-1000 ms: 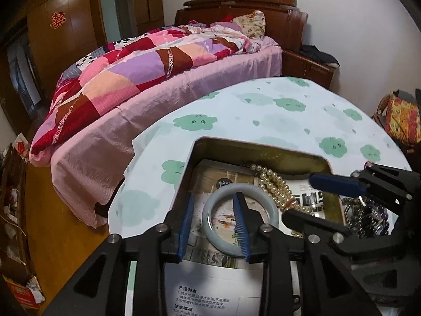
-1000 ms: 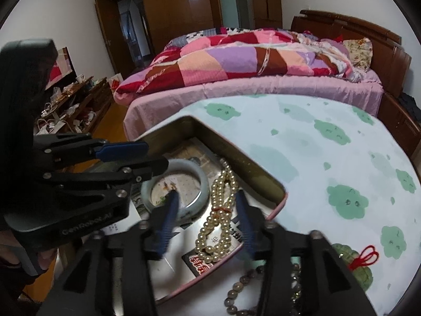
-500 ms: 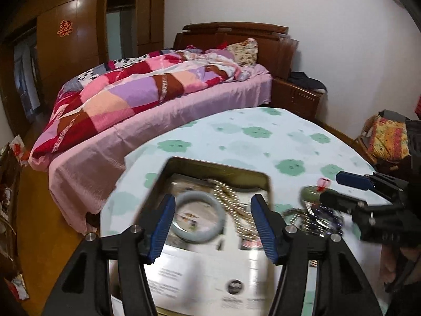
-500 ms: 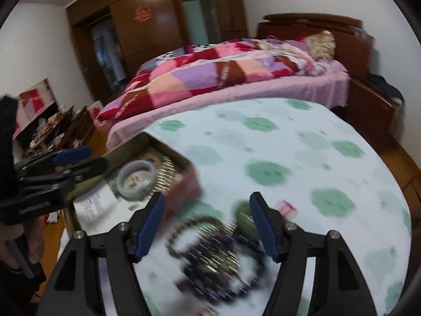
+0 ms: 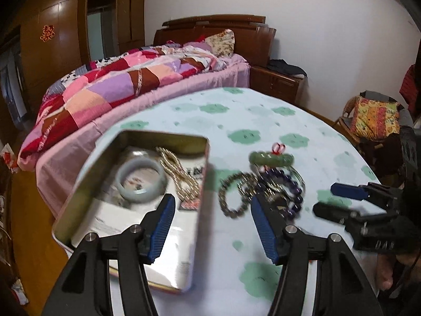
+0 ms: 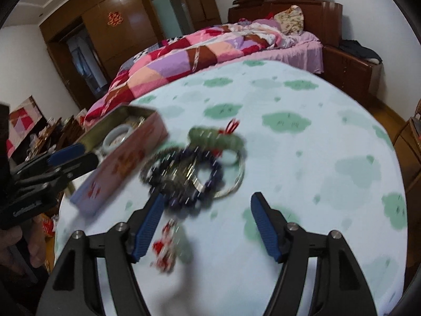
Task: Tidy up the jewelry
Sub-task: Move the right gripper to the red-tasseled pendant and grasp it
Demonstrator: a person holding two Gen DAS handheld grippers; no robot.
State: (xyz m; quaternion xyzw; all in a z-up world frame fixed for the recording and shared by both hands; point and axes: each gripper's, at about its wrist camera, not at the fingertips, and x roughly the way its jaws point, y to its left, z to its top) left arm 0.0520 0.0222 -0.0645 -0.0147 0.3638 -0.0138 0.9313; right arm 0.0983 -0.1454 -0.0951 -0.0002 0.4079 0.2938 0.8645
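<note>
Both my jaws stand wide and empty. One tin [image 5: 126, 181] on the bench [image 5: 263, 121] holds one pale bangle [image 5: 140, 179] and one pearl strand [image 5: 179, 176]; beside it, one blurred bracelet heap [image 6: 194, 168].

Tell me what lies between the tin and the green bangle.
Only bare tablecloth: the left wrist view shows an empty strip between the tin and the green bangle. The bead pile sits nearer, below that line.
</note>
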